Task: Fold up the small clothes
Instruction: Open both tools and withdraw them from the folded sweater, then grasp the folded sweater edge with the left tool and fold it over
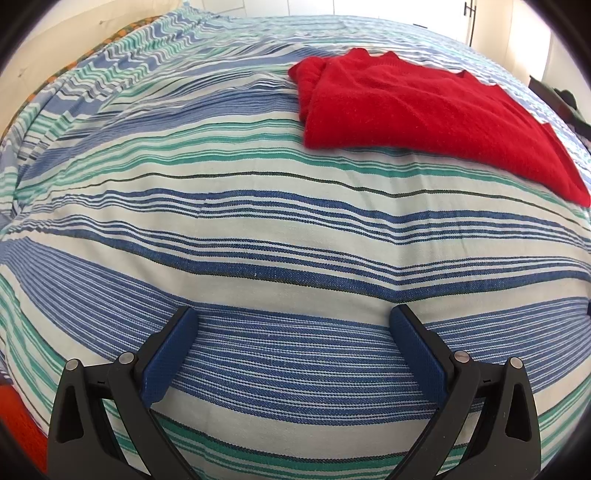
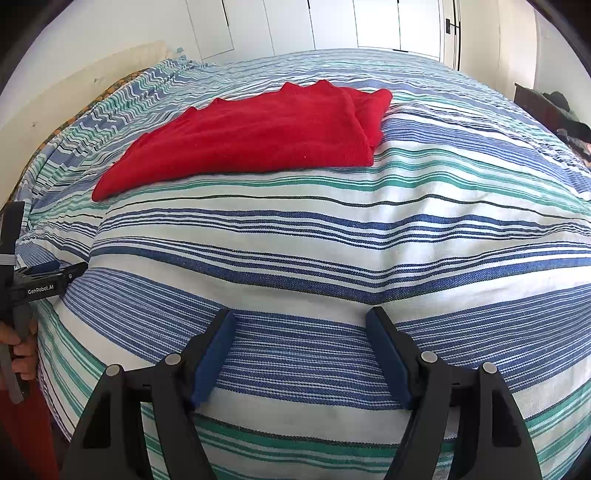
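A bed (image 1: 258, 229) covered with a woven spread striped in blue, green and white fills both wrist views. On it lies a red knitted garment (image 1: 424, 114), folded flat into a roughly rectangular shape, with one thicker, doubled-over edge. In the left wrist view the garment sits toward the upper right, far side of the bed; in the right wrist view the same garment (image 2: 251, 140) sits toward the upper left, its doubled edge at the right.

The left tongs (image 1: 293, 325), black arms with dark blue ribbed pads, stand wide apart above the near part of the striped spread, with only fabric of the bed showing between the pads; nothing is gripped. The right tongs (image 2: 301, 325), of the same build, stand fairly wide as well, somewhat less spread than the left pair, and likewise hold nothing. Both pairs are well apart from the red garment, which lies untouched beyond them.

At the left edge of the right wrist view the body of the left device appears, lettered "GenRobot.AI", with the person's hand (image 2: 22, 343) closed round its grey handle. White cupboard doors (image 2: 332, 26) line the wall behind the bed.
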Action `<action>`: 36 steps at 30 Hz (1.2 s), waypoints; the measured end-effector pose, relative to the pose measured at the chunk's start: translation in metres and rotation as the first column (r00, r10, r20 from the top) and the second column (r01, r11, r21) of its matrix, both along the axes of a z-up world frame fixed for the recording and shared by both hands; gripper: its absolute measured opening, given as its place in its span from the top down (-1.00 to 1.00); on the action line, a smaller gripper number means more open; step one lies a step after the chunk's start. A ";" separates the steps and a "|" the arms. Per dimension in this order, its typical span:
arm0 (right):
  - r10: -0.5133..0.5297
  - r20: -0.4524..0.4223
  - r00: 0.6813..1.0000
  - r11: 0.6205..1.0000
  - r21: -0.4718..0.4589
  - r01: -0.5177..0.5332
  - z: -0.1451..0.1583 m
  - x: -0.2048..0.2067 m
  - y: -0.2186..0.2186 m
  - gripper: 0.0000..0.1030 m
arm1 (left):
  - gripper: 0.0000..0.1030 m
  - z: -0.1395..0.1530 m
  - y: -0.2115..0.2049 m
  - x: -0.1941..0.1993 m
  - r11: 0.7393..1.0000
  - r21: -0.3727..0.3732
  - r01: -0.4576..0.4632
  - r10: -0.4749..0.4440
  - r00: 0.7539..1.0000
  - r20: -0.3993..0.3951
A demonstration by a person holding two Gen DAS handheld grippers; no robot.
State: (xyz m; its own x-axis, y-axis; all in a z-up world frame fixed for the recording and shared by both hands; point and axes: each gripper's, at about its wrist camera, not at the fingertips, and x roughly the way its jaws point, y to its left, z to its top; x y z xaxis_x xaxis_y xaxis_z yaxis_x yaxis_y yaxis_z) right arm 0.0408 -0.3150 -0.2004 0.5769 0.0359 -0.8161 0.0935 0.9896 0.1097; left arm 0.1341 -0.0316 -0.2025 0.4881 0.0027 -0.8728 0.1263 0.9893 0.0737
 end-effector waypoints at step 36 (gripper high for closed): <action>0.046 0.012 0.999 0.999 -0.016 -0.046 -0.002 0.005 0.003 -0.69 | 0.87 0.084 -0.023 0.198 0.915 -0.400 -0.055 -0.040 0.974 -0.224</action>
